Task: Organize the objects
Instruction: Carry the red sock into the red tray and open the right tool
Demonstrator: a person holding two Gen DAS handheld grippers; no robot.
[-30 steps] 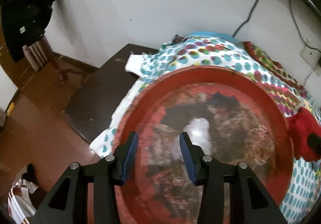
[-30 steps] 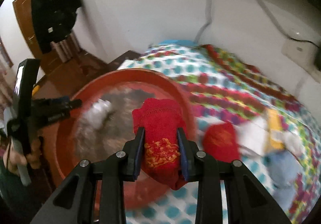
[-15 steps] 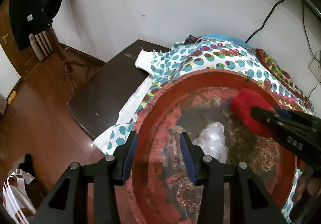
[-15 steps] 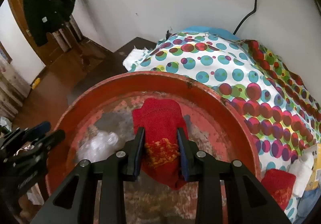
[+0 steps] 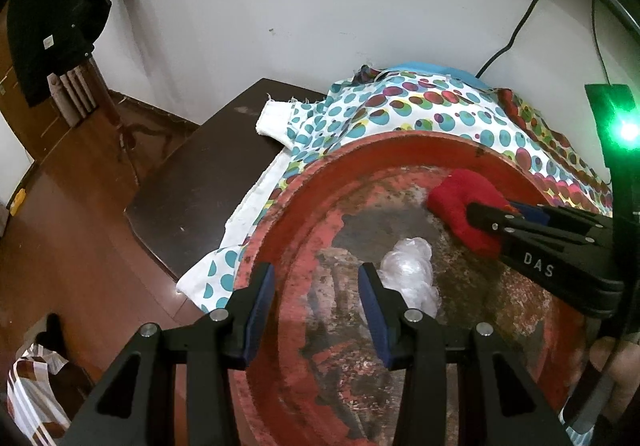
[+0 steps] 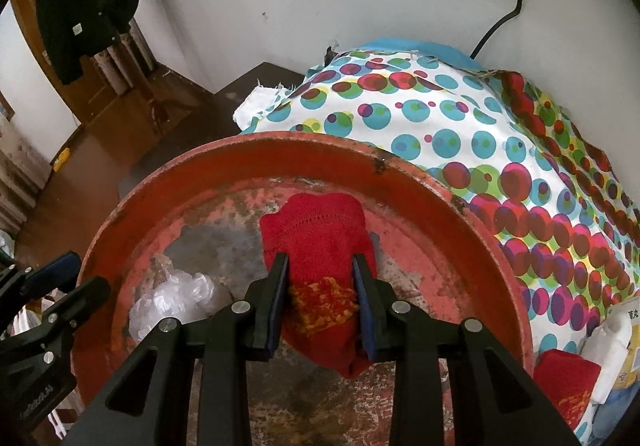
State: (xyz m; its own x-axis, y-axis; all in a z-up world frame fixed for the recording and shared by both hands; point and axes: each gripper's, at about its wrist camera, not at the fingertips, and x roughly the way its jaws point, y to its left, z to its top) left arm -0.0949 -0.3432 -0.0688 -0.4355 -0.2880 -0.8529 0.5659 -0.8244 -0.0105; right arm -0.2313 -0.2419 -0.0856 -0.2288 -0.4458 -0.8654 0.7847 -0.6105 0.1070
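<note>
Placement is the step in hand: the right claw (image 6: 320, 298) is clamped on a red cloth (image 6: 320, 242) with yellow embroidery and holds it over the inside of a big, worn red basin (image 6: 400, 162), which sits on a spotted sheet (image 6: 460, 118) spread over a dark worktop (image 5: 192, 198). The cloth's long axis runs along the line of the claw's fingers: its broad stitched hem points toward the basin's far wall, its narrower end droops back beneath the claw toward the camera, and the embroidered patch lies between the pads. The left claw (image 5: 316, 302) stands apart, its jaws astride the basin's near rim with nothing pressed between them. A crumpled clear plastic bag (image 6: 176, 298) already lies on the basin floor, just beside the cloth. A fair reading is that the next move calls for parting the right jaws so the cloth falls onto the bare floor near the far wall, beside the bag and not on top of it. A second red cloth (image 6: 564, 386) and a white bottle (image 6: 612, 342) wait on the sheet outside the basin, at its right side, likely next to be gathered
</note>
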